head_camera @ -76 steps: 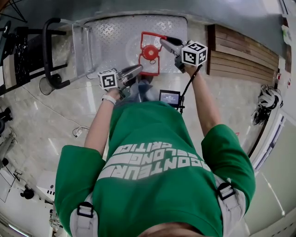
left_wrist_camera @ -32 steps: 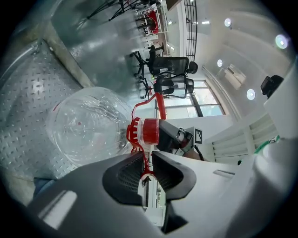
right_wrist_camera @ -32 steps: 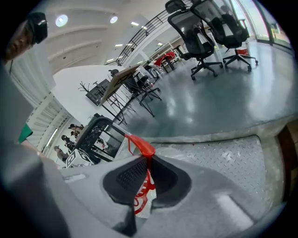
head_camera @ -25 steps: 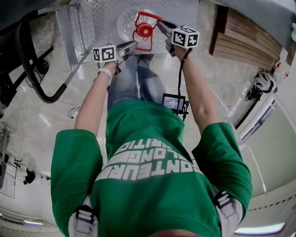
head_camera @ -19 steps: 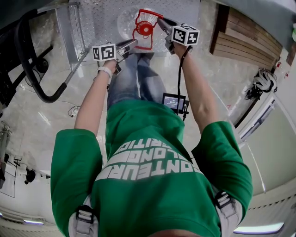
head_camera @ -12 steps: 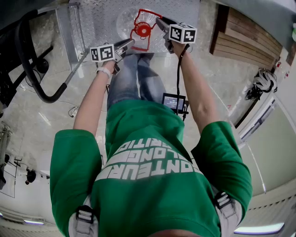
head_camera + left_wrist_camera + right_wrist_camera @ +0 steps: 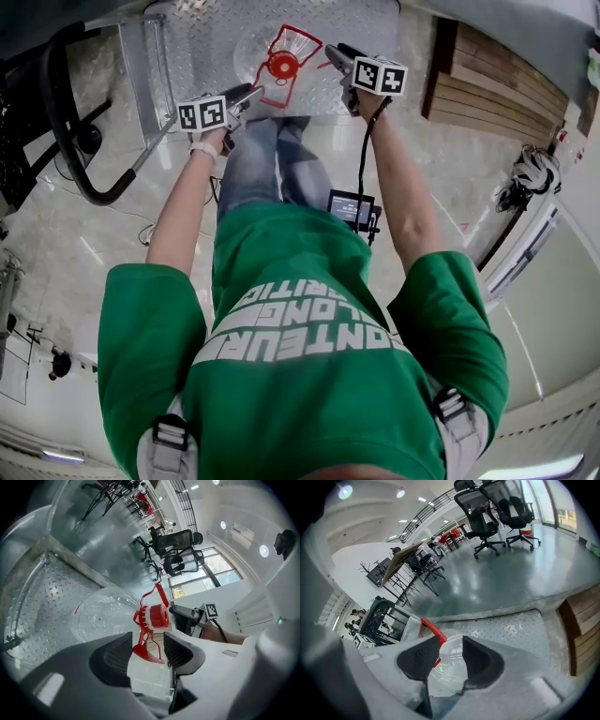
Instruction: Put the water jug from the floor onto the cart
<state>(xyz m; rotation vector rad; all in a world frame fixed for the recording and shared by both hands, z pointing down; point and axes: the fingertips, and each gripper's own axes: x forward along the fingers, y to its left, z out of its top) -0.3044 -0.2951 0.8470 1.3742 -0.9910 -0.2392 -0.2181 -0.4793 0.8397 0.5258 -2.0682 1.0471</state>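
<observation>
Jug: I see the water jug (image 7: 246, 47) on the bumpy metal floor of the cart (image 7: 366, 28). It is see-through and has a red cap (image 7: 157, 617).
Left gripper: My left gripper (image 7: 147, 649) is pinching the end of the red handle (image 7: 158, 592). The handle reaches from the cap out to my jaws.
Right gripper: My right gripper (image 7: 451, 656) has its jaws spread and holds nothing. It is just beside the jug, and I can see the clear jug through the gap.
Cart bar: The black push bar (image 7: 66, 141) is off to my left.
</observation>
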